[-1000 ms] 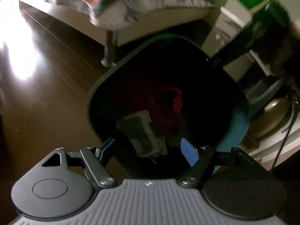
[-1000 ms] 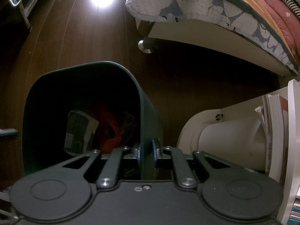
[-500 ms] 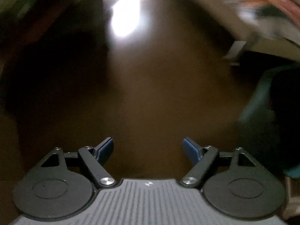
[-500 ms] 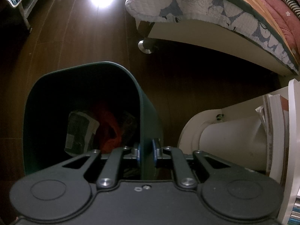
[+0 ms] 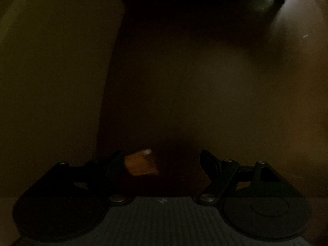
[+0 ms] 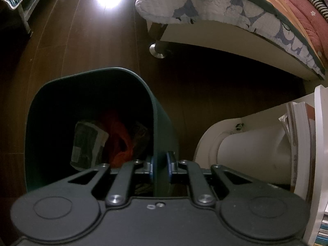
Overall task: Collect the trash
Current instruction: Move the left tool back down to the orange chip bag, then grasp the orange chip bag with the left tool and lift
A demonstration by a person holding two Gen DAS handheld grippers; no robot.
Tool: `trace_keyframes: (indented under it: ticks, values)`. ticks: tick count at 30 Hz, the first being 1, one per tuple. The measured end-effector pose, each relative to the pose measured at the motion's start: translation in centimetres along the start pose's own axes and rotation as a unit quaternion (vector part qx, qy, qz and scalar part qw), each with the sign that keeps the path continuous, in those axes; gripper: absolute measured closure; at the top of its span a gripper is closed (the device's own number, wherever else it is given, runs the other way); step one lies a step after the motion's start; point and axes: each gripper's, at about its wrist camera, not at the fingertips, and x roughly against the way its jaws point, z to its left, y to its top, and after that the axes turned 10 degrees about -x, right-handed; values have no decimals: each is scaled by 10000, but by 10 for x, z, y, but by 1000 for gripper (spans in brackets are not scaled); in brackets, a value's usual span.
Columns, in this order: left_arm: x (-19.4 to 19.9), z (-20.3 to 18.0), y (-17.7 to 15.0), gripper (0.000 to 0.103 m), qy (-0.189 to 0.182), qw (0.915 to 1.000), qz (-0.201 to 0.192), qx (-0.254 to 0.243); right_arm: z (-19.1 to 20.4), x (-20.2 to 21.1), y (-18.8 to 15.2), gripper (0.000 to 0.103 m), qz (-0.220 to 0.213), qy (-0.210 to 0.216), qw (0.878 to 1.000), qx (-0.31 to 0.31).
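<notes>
My right gripper [image 6: 160, 165] is shut on the near right wall of a dark green trash bin [image 6: 92, 78] that stands on the dark wood floor. Inside the bin lie a grey printed wrapper [image 6: 87, 143], a red-orange crumpled piece [image 6: 119, 141] and a darker wrapper [image 6: 141, 133]. My left gripper [image 5: 163, 160] is open and points down at a very dark patch of floor. A small orange-brown flat piece [image 5: 140, 164] lies on the floor just inside its left finger, touching neither pad. The bin is out of the left wrist view.
A bed with a patterned quilt [image 6: 225, 16] and a round metal foot [image 6: 157, 52] stands beyond the bin. A white rounded appliance [image 6: 246, 143] and white shelf with books [image 6: 301, 139] are at right. A pale vertical panel [image 5: 53, 71] fills the left of the left wrist view.
My left gripper swung away from above the bin's mouth, across the floor, down into a dark spot beside a pale panel. The right gripper and bin stayed still.
</notes>
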Motion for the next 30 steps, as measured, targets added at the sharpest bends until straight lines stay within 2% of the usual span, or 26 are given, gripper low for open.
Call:
trace_keyframes:
  ticks: [4, 6, 12, 20, 22, 23, 24, 26, 30]
  values:
    - [-21, 11, -10, 22, 202, 9993, 170, 263, -1, 0, 0, 92, 20, -6, 10000, 5]
    - [-27, 32, -15, 22, 246, 9986, 246, 405, -1, 0, 0, 92, 31, -15, 10000, -2]
    - [-47, 42, -22, 22, -5, 9965, 389, 741, 0, -1, 0, 92, 41, -38, 10000, -16]
    - [-50, 50, -30, 22, -246, 9941, 368, 985, 0, -4, 0, 92, 53, -58, 10000, -35]
    - [-48, 50, -31, 33, -333, 9942, 317, 968, 0, -4, 0, 92, 50, -57, 10000, -43]
    - [-49, 52, -37, 45, -426, 9940, 290, 966, 0, -4, 0, 92, 48, -54, 10000, -49]
    - [-47, 51, -38, 53, -500, 9937, 276, 962, 0, -4, 0, 92, 45, -53, 10000, -52]
    - [-45, 48, -37, 60, -513, 9941, 265, 918, 0, -4, 0, 92, 42, -44, 10000, -65]
    - [-43, 48, -40, 64, -661, 9923, 291, 1003, 0, -2, 0, 92, 37, -33, 10000, -52]
